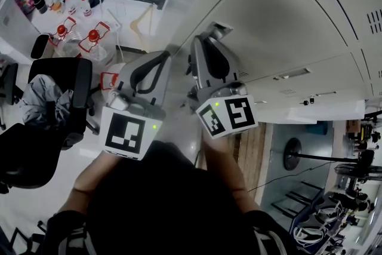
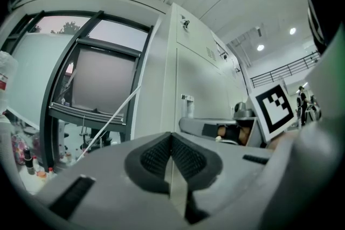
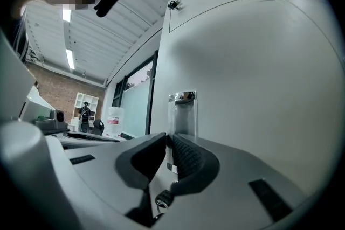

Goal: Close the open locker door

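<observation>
Locker door handle [image 3: 182,113] squarely inside the right claw [image 3: 169,140].

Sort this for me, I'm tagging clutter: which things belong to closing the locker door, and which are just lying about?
Job: locker door, its chrome handle, right hand-held gripper clamped on that handle.
Lying about: office chair, red-capped bottles; left hand-held gripper, shut, holding nothing.
</observation>
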